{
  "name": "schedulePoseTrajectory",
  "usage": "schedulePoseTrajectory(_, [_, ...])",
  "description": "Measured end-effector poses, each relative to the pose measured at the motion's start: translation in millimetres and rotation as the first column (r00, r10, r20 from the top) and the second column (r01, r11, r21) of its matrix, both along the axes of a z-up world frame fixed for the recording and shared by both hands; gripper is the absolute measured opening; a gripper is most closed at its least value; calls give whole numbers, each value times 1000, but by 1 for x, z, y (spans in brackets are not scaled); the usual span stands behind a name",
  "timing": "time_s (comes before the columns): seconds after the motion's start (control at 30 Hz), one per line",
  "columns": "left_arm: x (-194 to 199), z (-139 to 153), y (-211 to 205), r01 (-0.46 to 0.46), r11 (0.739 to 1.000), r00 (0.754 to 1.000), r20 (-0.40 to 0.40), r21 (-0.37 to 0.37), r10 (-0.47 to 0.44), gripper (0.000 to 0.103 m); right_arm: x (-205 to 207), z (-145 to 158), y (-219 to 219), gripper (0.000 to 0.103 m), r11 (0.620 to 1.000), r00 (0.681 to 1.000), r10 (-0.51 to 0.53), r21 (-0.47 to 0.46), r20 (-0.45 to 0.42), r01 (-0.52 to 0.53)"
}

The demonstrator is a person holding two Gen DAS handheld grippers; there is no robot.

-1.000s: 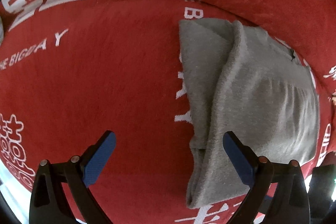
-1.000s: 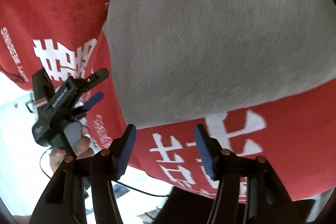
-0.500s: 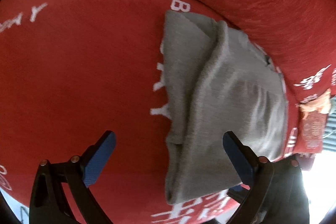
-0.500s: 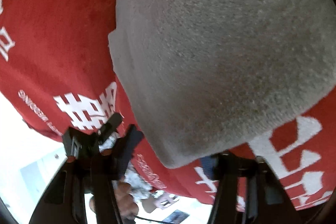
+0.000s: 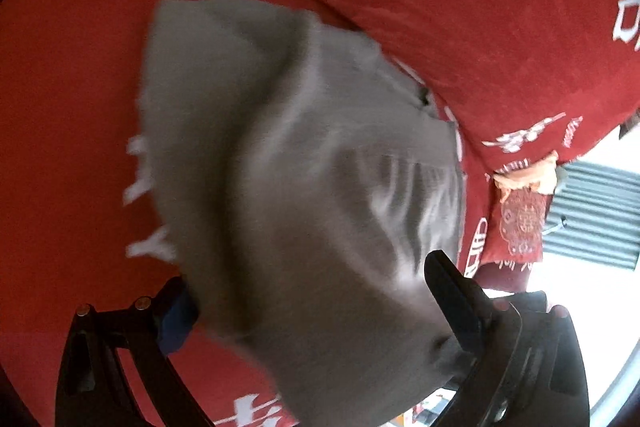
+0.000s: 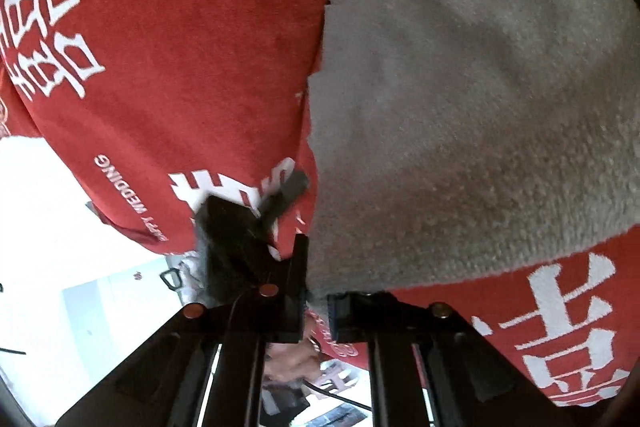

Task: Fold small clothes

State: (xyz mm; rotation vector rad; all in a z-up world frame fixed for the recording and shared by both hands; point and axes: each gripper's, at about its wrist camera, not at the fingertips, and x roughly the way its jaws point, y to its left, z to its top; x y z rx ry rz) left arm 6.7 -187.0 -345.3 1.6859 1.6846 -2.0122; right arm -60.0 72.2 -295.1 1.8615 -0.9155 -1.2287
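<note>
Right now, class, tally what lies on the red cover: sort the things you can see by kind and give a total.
Grey garment: 1, part-folded on the red printed cover.
Grippers: 2, the left gripper and the right gripper, the right one's fingers closed on the garment's corner.
Red printed cover: 1.
Total: 4.
</note>
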Motion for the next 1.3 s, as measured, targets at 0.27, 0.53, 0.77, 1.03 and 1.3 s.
schedulePoseTrajectory(0.27, [-20,0,11,30,998,999,21,-50,-29,96,22,-14,5,9,992,995,97,85,4,-97])
schedulePoseTrajectory(0.53, [-18,-7,13,71,990,992,115,-124,-56,87,15,-3,16,17,866,909,415,316,-25,-387])
schedulePoseTrajectory(0.77, [-24,-6,21,83,983,987,147,-167,-58,87,-36,29,34,61,848,884,438,400,-161,-348])
schedulePoseTrajectory(1.03, [-27,-5,22,118,954,969,243,-274,-50,32,-86,7,27,11,818,876,419,519,-240,-249])
schedulePoseTrajectory(1.3, [-37,29,36,151,925,979,185,-349,-89,18,-70,-25,14,6,762,825,516,564,-232,-318])
